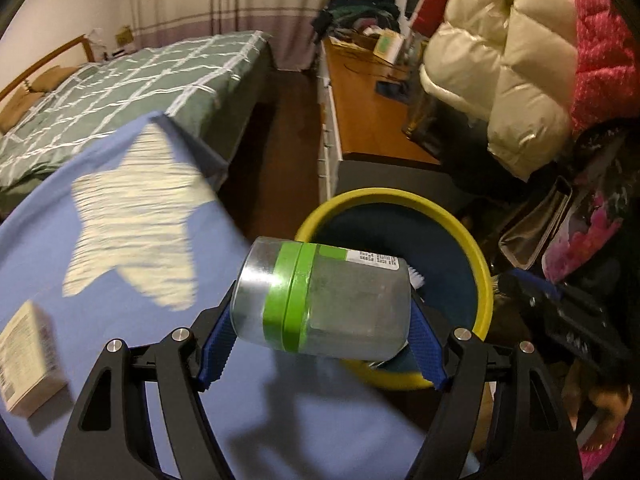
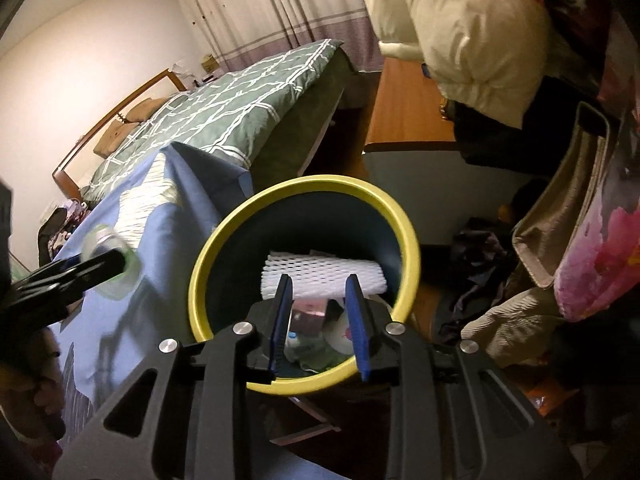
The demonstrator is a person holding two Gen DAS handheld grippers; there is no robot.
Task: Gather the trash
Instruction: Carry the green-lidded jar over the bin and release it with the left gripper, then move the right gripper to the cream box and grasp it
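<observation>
Left gripper (image 1: 320,334) clamps clear green-banded plastic jar (image 1: 320,300) end-to-end: likely light, rigid, slick, slip-prone; right gripper (image 2: 319,320) parted, empty.

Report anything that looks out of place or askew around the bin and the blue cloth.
Nothing is spilled or damaged. The clear jar lies on its side only because the left gripper holds it beside the yellow-rimmed bin. A small box lies uncollected on the blue cloth. The right gripper is empty.
</observation>
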